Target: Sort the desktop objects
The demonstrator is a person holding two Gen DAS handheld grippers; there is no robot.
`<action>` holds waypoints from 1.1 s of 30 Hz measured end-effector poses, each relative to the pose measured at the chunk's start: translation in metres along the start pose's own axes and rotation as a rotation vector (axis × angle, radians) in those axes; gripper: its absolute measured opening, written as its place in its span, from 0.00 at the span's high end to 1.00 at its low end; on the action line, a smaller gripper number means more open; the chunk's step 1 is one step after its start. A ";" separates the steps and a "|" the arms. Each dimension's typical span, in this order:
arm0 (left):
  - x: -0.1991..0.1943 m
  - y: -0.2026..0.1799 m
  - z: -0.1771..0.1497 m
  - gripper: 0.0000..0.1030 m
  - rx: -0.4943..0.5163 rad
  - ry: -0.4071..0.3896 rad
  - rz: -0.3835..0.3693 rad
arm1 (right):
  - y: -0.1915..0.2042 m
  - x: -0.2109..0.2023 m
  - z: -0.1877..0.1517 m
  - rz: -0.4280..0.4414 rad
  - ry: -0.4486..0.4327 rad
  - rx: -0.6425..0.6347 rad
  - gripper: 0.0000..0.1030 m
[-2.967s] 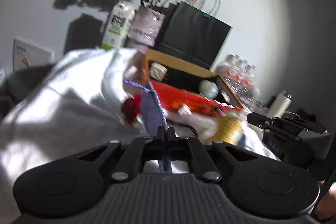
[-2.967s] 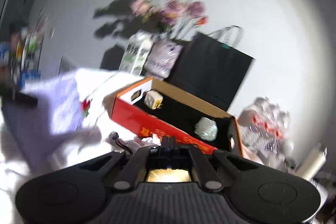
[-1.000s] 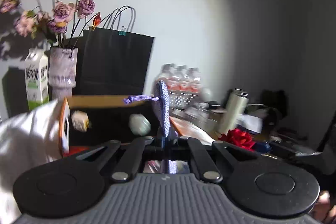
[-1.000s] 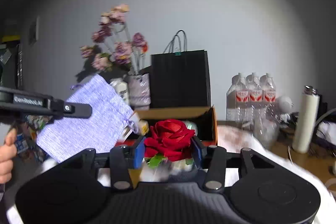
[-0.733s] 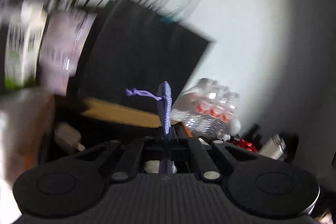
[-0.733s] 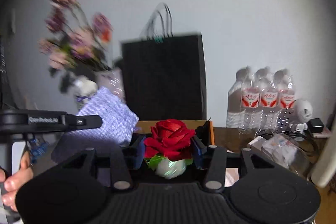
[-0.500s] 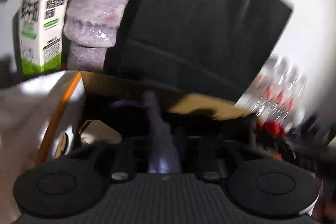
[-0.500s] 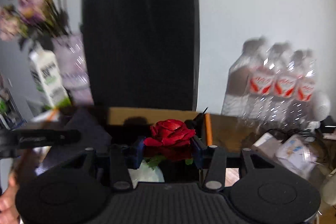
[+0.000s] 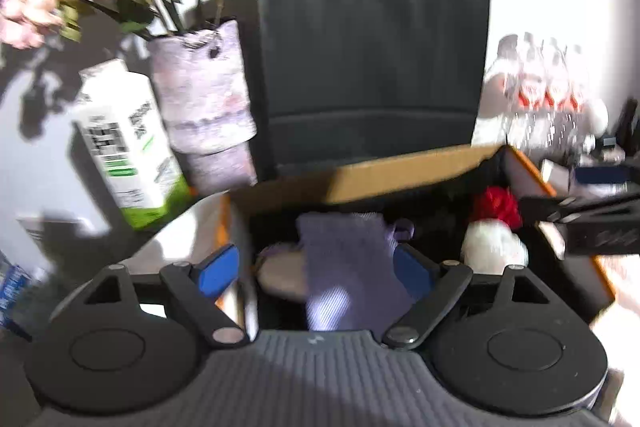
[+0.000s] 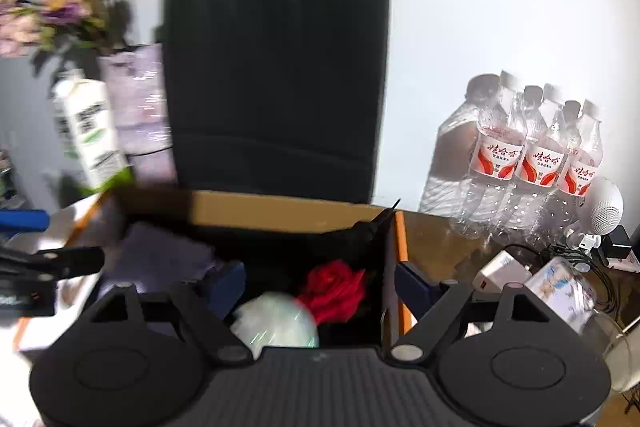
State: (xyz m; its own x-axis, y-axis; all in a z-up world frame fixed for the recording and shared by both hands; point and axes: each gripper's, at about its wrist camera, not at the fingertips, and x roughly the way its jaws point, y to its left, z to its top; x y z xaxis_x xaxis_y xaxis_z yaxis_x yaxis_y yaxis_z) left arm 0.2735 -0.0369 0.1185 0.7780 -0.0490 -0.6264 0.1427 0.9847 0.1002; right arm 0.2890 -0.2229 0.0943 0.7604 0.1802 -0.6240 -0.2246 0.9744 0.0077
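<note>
Left wrist: pouch (image 9: 348, 259) inside box (image 9: 400, 173) walls

A lilac drawstring pouch (image 9: 348, 267) of ribbed fabric is seen inside the open cardboard box (image 9: 400, 175) — orange on its outer edges, dark within. The pouch is draped over a pale rounded object (image 9: 280, 275) whose nature cannot be told. Toward the right side of the box a red rose (image 10: 336, 287) is found, lying just beside a whitish, faintly green ball (image 10: 276, 323) — whether the two touch cannot be told. In the right wrist view the pouch is blurred at the box's left side, well apart from the rose.
</note>
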 end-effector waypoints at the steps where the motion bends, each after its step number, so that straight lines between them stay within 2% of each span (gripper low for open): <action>1: -0.013 0.001 -0.009 0.16 0.010 -0.011 0.006 | 0.002 -0.013 -0.005 0.009 -0.004 -0.010 0.18; 5: -0.070 0.002 -0.058 0.16 0.013 -0.091 0.057 | 0.013 -0.068 -0.035 0.059 -0.041 -0.049 0.12; 10: -0.147 0.001 -0.121 0.14 -0.003 -0.132 -0.033 | 0.026 -0.141 -0.098 0.131 -0.068 -0.039 0.11; 13: -0.194 0.000 -0.163 0.07 -0.025 -0.176 -0.089 | 0.031 -0.181 -0.143 0.179 -0.086 -0.024 0.07; 17: -0.233 -0.009 -0.218 0.03 -0.071 -0.210 -0.138 | 0.039 -0.222 -0.210 0.164 -0.105 0.034 0.04; 21: -0.238 -0.025 -0.273 0.03 -0.141 -0.169 -0.138 | 0.059 -0.241 -0.271 0.112 -0.090 0.060 0.03; 25: -0.230 -0.040 -0.309 0.03 -0.127 -0.093 -0.136 | 0.071 -0.251 -0.317 0.090 -0.102 0.044 0.03; 27: -0.226 -0.042 -0.313 0.03 -0.125 -0.072 -0.130 | 0.074 -0.247 -0.329 0.061 -0.075 0.023 0.04; 29: -0.227 -0.042 -0.309 0.03 -0.136 -0.084 -0.148 | 0.075 -0.246 -0.337 0.024 -0.065 0.022 0.04; 33: -0.223 -0.052 -0.289 0.03 -0.128 -0.122 -0.199 | 0.065 -0.245 -0.337 0.027 -0.079 0.080 0.04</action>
State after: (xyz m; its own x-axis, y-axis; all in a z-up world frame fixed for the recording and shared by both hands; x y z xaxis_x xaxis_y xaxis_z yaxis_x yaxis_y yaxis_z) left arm -0.0843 -0.0285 0.0294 0.8114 -0.2560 -0.5254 0.2277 0.9664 -0.1192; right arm -0.1175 -0.2486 -0.0153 0.8012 0.2134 -0.5590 -0.1985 0.9761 0.0880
